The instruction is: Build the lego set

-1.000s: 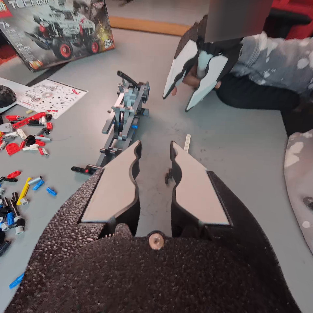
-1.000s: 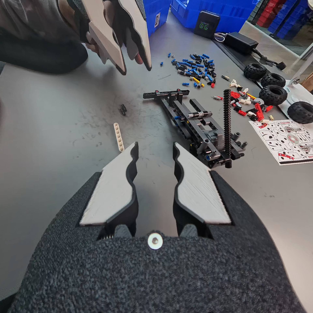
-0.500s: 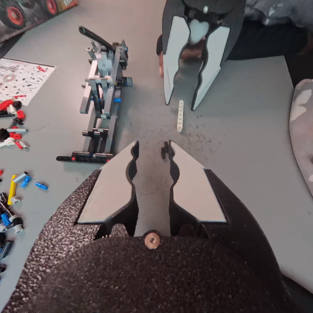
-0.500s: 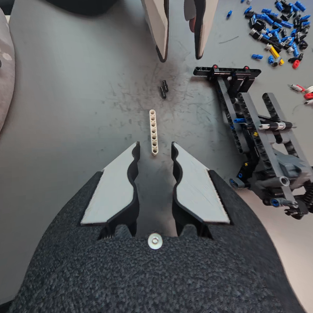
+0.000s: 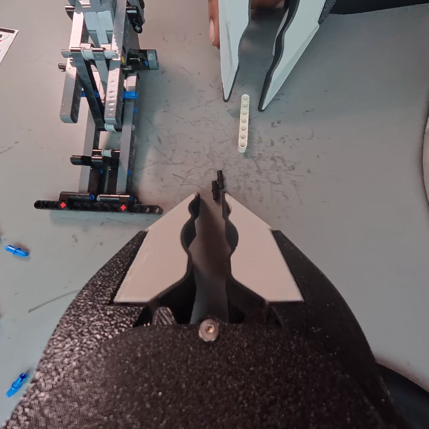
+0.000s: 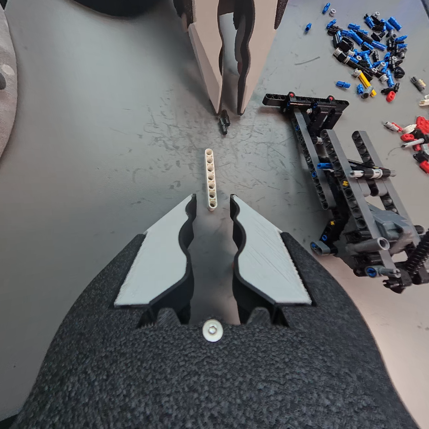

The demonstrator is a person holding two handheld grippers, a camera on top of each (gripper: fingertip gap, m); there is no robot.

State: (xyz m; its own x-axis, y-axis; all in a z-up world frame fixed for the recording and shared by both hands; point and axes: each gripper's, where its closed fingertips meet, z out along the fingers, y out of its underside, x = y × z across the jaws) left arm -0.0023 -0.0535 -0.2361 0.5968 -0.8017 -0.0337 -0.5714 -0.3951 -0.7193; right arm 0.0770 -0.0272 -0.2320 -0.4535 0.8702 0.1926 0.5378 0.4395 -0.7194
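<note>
A white beam with several holes [image 6: 210, 178] lies flat on the grey table [image 6: 92, 162]. My right gripper [image 6: 213, 197] is open, low over the table, and its fingertips straddle the beam's near end. Two small black pins [image 5: 217, 185] lie just past my left gripper [image 5: 211, 195], which is open with its jaws narrow; one pin sits against the right fingertip. Each gripper faces the other: the right gripper [image 5: 243, 104] shows in the left wrist view above the beam [image 5: 243, 123], and the left gripper [image 6: 228, 112] shows in the right wrist view by the pins [image 6: 224, 120].
The partly built grey and black chassis [image 6: 348, 185] lies to the right of the beam, and it also shows in the left wrist view [image 5: 104, 92]. A pile of blue and black small parts [image 6: 371, 51] and red and white parts [image 6: 415, 139] lie beyond it. Loose blue pins [image 5: 17, 250] lie nearby. My right fingertips sit around 9 cm from my left ones.
Both grippers have come down close to the table and toward each other. The left jaws have narrowed by the black pins. The right fingertips have reached the white beam's end.
</note>
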